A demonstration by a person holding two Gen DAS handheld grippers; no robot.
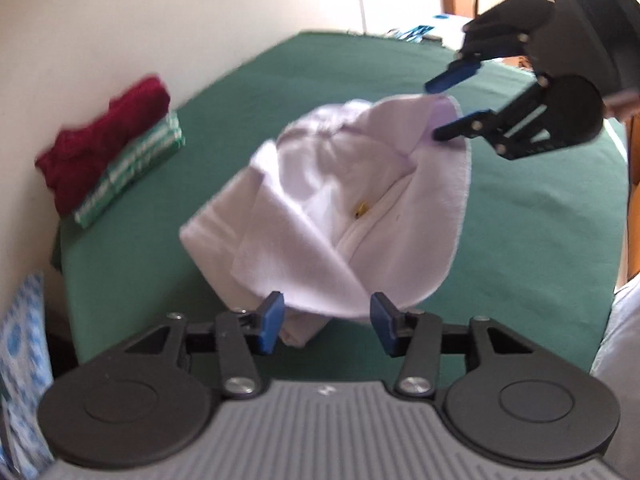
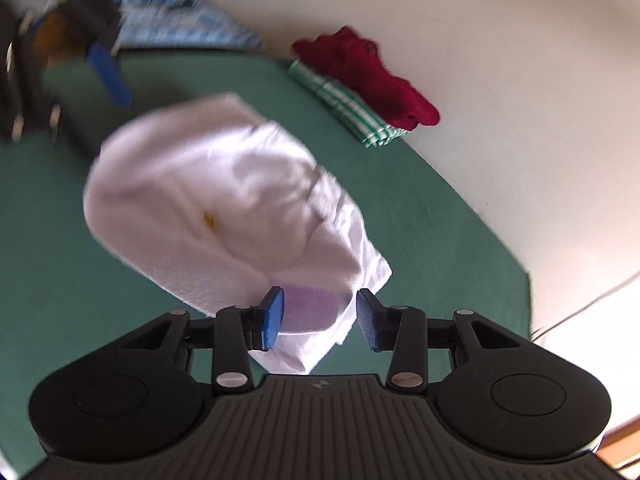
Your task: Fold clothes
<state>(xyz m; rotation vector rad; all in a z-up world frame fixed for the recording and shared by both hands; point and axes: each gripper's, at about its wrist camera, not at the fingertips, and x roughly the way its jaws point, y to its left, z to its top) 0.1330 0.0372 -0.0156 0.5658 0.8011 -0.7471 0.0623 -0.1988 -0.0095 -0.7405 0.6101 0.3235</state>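
A white garment [image 1: 320, 208] lies loosely folded in a bundle on the green table cloth [image 1: 520, 240], a small yellow mark on its front. My left gripper [image 1: 328, 326] is at the bundle's near edge, open, with the cloth's hem between the blue pads but not pinched. At the opposite end my right gripper [image 1: 436, 110] hovers open, its lower finger touching the cloth. In the right wrist view the right gripper [image 2: 320, 318] stands open around a corner of the white garment [image 2: 224, 200], whose lilac inside shows. The left gripper's blue finger [image 2: 108, 68] is blurred at the upper left.
A dark red garment [image 1: 104, 140] rests on a folded green-and-white striped cloth [image 1: 132, 172] against the pale wall, seen too as the red garment [image 2: 368, 80]. A blue-and-white patterned fabric [image 1: 20, 360] hangs past the table's left edge. Bare green cloth surrounds the bundle.
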